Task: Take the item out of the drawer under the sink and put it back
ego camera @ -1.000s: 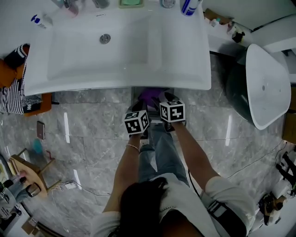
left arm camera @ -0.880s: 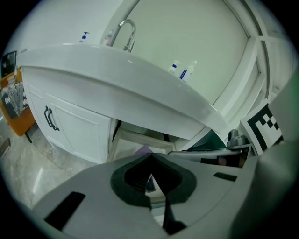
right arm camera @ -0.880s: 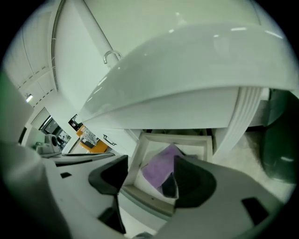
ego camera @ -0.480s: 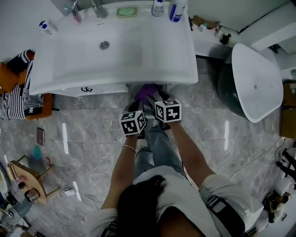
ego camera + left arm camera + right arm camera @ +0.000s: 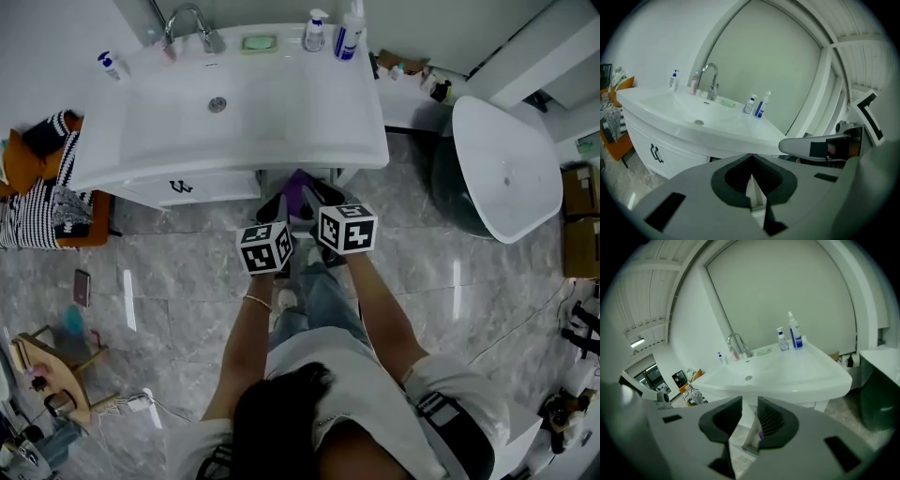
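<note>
Left gripper (image 5: pixel 273 210), jaws closed on nothing, was held low before the open drawer (image 5: pixel 266 185) under the sink (image 5: pixel 253 112), in which the purple item (image 5: pixel 298 190) was seen, while right gripper (image 5: pixel 324 195), jaws parted and empty, was aimed alongside, judged ready for reaching in.

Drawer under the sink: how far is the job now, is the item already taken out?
Done: the drawer under the sink seems open, with the purple item showing there. In hand: nothing that I can be sure of; the left hand-held gripper is shut and empty, and the right hand-held gripper has its jaws apart near the item. Left: lift it out, put it back.
</note>
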### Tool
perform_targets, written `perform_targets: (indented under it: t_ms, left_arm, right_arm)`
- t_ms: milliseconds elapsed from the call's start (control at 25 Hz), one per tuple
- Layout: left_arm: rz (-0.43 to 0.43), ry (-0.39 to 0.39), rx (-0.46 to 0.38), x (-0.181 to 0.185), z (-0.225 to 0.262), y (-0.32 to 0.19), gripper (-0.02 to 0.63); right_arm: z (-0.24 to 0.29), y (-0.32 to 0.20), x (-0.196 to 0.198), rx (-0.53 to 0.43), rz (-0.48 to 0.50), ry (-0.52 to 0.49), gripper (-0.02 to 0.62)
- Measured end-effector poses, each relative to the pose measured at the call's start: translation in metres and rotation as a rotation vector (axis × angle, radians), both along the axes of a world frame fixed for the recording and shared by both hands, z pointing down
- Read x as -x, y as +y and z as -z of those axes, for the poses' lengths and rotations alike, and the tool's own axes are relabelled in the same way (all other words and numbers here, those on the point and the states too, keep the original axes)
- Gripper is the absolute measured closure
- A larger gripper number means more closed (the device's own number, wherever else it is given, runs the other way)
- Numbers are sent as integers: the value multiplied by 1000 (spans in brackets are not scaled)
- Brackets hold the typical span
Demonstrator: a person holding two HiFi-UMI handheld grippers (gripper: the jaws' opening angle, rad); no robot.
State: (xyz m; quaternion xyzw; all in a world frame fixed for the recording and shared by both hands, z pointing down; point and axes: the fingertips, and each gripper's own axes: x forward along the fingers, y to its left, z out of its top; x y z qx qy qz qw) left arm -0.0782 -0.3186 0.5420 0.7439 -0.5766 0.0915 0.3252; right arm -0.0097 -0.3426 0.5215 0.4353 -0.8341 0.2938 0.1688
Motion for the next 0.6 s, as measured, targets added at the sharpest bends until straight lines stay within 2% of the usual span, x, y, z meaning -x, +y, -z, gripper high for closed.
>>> perform_targets:
  t_ms: [200,320,400,600]
  left_arm:
    - [-34,-17,-58,-2,27,13,601]
    - [-38,-30,-96,1,40,22,601]
    - [-37,-42,-126,4,51,27,601]
    - [-35,-23,-167,8,73,37,601]
  right_arm:
    - [36,17,8,-105,30,14,537]
    - [53,28,8,-175,3,39,568]
    - [65,35,6,-205,-23,34,577]
    - [80,52,10,-236,-18,42,577]
